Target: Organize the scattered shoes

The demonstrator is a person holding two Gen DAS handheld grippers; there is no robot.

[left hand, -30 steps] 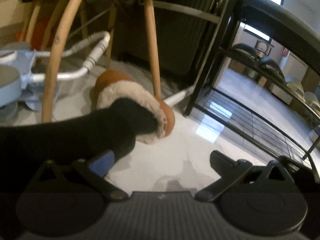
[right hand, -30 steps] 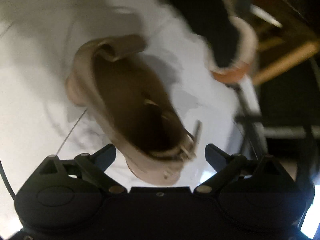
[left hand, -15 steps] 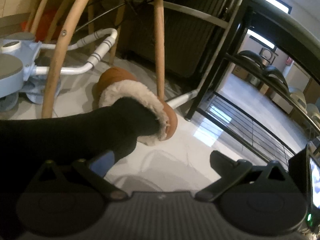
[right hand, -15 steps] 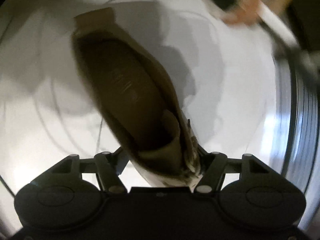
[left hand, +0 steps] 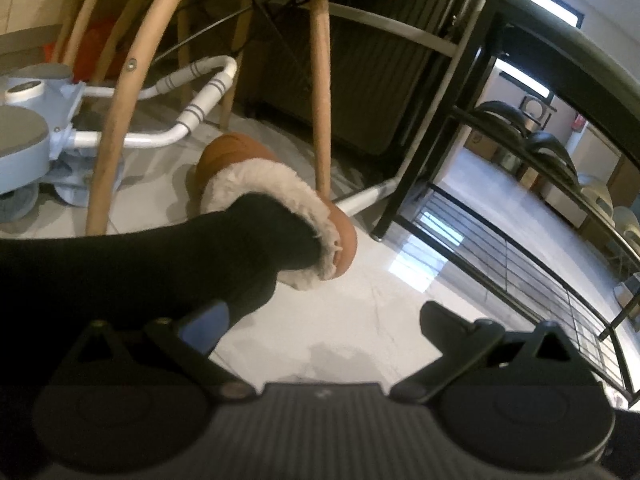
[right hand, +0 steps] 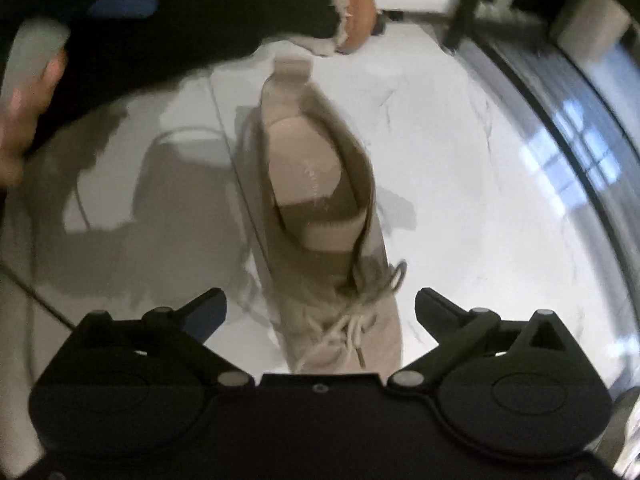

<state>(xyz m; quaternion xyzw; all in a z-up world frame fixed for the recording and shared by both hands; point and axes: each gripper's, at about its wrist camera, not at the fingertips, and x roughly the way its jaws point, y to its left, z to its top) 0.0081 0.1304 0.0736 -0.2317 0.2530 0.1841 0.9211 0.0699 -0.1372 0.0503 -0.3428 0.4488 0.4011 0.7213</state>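
Note:
A beige lace-up sneaker (right hand: 320, 184) stands upright on the white floor, its heel pointing away from me. My right gripper (right hand: 320, 306) hangs over its laced front; its jaws are opening, the sneaker lies between them, and floor shows on both sides of it. A brown slipper with white fur lining (left hand: 272, 184) is worn on a person's foot in a black legging (left hand: 160, 252). My left gripper (left hand: 320, 320) is open and holds nothing, low over the floor near that leg. The slipper (right hand: 356, 4) also shows beyond the sneaker's heel.
A black metal shoe rack (left hand: 500, 240) stands on the right, with dark shoes (left hand: 548, 148) on an upper shelf. Wooden chair legs (left hand: 322, 92) rise behind the slipper. A white and grey tubular machine (left hand: 80, 136) sits on the left. A hand (right hand: 24, 108) is at the left edge.
The right gripper, closed around the sneaker's front half a second ago, has spread its jaws, rolled and risen a little; the sneaker now stands free. The left view is almost unchanged.

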